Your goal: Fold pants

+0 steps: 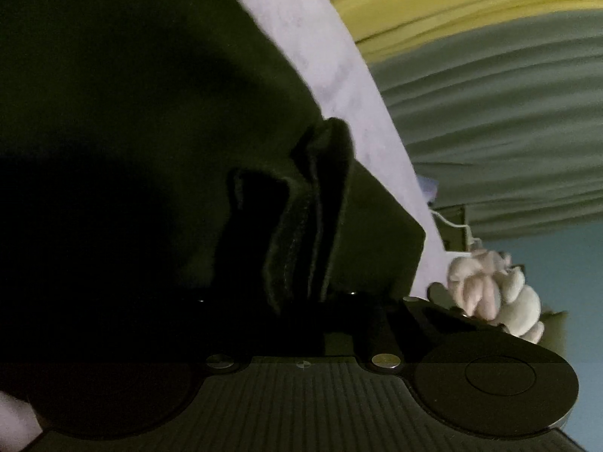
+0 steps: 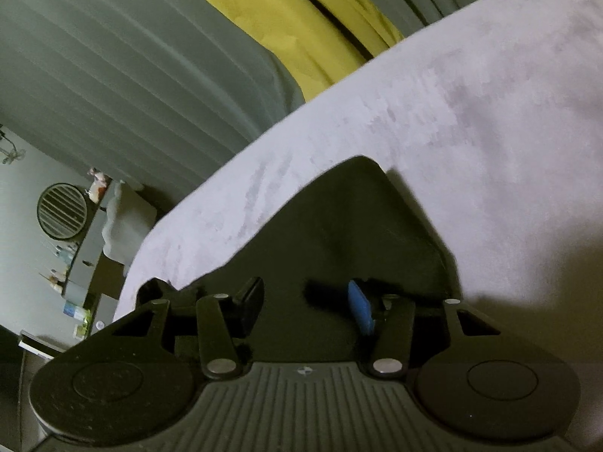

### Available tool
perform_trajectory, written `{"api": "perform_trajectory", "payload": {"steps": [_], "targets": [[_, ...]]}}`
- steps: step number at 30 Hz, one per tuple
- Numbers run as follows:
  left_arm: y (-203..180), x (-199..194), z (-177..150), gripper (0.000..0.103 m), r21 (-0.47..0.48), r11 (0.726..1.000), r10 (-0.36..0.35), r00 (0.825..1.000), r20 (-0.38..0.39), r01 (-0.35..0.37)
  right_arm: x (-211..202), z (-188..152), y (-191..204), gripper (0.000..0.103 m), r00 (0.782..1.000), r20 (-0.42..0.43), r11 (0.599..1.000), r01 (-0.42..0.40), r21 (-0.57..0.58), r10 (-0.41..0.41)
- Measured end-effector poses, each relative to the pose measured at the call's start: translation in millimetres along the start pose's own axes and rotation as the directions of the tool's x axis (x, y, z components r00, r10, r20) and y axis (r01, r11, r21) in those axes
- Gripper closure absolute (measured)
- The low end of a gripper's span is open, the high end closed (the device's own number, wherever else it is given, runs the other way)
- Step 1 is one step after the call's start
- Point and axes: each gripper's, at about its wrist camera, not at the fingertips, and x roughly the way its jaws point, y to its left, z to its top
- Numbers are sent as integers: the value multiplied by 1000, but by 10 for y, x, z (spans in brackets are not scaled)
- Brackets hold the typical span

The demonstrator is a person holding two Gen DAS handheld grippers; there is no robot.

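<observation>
**Left tongs clamped on bunched cloth, right tongs spread over a flat corner**

Dark olive pants (image 1: 143, 120) filling the left and centre of the left wrist view, lying on a pale lilac bed cover (image 1: 301, 37) that runs as a band toward the lower right. Left gripper (image 1: 301, 286) pressed together on a gathered ridge of the fabric; fingers lost in shadow, so exact bite hard to make out, probably several layers at a hem or waistband edge. Pale knotted tassel (image 1: 493, 290) at lower right, beyond the cloth's edge.

In the right wrist view, one flat corner of the pants (image 2: 339, 233) at lower centre on the cover (image 2: 471, 113). Right gripper (image 2: 301, 301) spread, black finger on one side and blue-padded finger on the other, nothing pinched, fabric beneath and between.

Soft, limp, light material: no stiffness, likely to sag and crease when lifted, unlikely to slip from rubber pads. Best taken at corners or along a seam, both layers together, held taut between the two grips.

Grey and yellow curtains (image 2: 150, 56) behind.
</observation>
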Motion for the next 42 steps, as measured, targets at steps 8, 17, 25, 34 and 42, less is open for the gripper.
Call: {"api": "perform_trajectory", "payload": {"steps": [8, 17, 25, 34, 42], "targets": [[-439, -818, 192, 88, 277, 938, 140, 960, 242, -207, -91, 20, 35, 53, 996, 54, 997, -76, -23, 77], [284, -1072, 137, 41, 132, 907, 315, 850, 423, -401, 150, 5, 154, 51, 1000, -20, 993, 3, -118, -6], [113, -863, 31, 32, 210, 853, 352, 824, 444, -478, 272, -18, 132, 48, 995, -63, 989, 71, -128, -79], [105, -906, 12, 55, 197, 843, 374, 809, 454, -500, 281, -38, 126, 43, 991, -74, 984, 101, -145, -112], [27, -967, -47, 77, 204, 838, 370, 802, 468, -506, 275, -61, 183, 40, 989, -73, 976, 111, -189, -126]]}}
